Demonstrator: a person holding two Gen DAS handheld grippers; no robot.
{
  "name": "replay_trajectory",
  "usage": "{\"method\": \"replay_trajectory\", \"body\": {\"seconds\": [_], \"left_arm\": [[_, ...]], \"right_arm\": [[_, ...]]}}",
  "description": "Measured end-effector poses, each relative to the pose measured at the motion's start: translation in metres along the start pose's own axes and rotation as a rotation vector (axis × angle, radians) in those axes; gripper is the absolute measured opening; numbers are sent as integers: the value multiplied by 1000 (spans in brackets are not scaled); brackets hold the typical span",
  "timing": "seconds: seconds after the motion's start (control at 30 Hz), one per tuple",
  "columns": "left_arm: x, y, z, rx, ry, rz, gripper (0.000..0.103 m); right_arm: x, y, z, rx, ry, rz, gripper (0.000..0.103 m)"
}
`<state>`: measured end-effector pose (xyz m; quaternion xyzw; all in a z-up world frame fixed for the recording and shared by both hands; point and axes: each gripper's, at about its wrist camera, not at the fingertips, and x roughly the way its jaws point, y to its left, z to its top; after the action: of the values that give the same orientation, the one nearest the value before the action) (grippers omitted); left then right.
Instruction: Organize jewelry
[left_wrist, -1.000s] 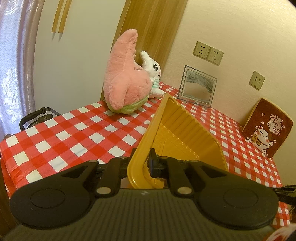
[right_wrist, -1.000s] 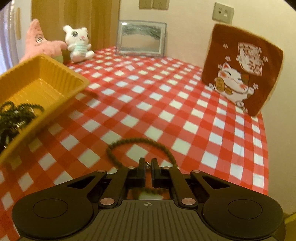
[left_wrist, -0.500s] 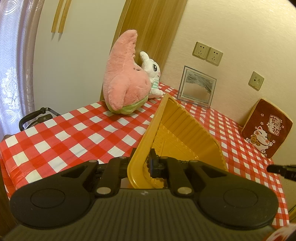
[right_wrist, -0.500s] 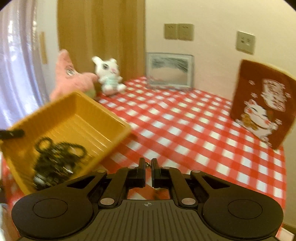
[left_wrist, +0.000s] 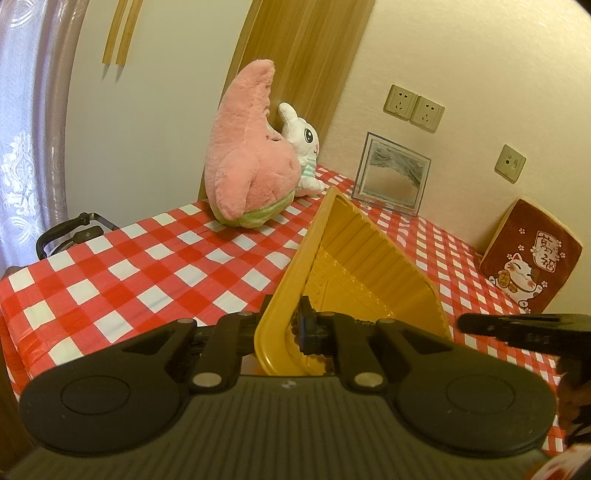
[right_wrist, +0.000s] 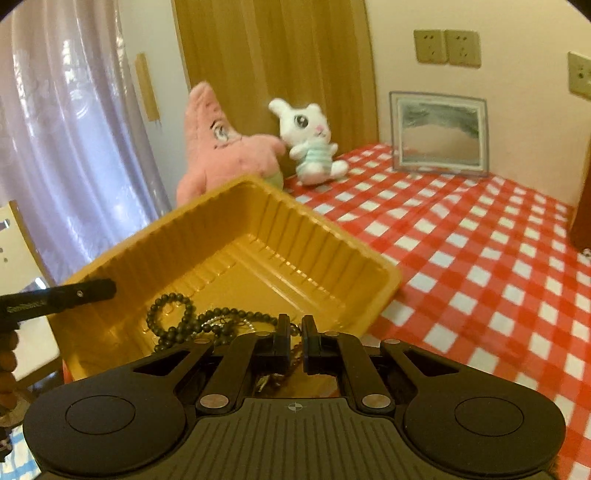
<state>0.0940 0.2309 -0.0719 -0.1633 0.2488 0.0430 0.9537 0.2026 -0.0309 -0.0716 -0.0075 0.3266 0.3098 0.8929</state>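
My left gripper (left_wrist: 284, 325) is shut on the near rim of a yellow plastic tray (left_wrist: 354, 273) and holds it tilted above the checked table. In the right wrist view the tray (right_wrist: 258, 236) holds dark bead strings (right_wrist: 192, 321) in its near corner. My right gripper (right_wrist: 295, 332) hangs over the tray's near edge, jaws nearly closed, shut on a brown bead bracelet (right_wrist: 291, 360) that dangles below the fingers. The right gripper's finger (left_wrist: 517, 325) shows at the right of the left wrist view; the left gripper's finger (right_wrist: 59, 295) shows at the tray's left rim.
A pink star plush (left_wrist: 247, 158) and a white rabbit plush (left_wrist: 303, 147) stand at the table's back. A framed sand picture (left_wrist: 391, 177) leans on the wall. A brown lucky-cat cushion (left_wrist: 528, 262) stands at the right. The red-checked tablecloth (left_wrist: 147, 258) covers the table.
My right gripper lifted the brown bracelet off the tablecloth and swung left over the yellow tray. The left gripper kept holding the tray still.
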Motion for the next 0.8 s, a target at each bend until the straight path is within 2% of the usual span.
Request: {"method": "replay_trajectory", "body": {"seconds": [0.2, 0.33, 0.47, 0.63, 0.8], "left_arm": [[1, 1, 1, -3, -3, -8, 10], [3, 2, 2, -3, 0, -10, 10], [3, 2, 2, -2, 0, -11, 10], [4, 3, 2, -5, 1, -10, 10], [4, 3, 2, -4, 1, -11, 10]], "right_arm": [[13, -2, 4, 42, 7, -6, 7], [3, -7, 10, 65, -36, -7, 25], [-14, -19, 13, 105, -68, -39, 28], [-39, -49, 3, 158, -75, -111, 30], [-65, -88, -16, 215, -62, -222, 30]]}}
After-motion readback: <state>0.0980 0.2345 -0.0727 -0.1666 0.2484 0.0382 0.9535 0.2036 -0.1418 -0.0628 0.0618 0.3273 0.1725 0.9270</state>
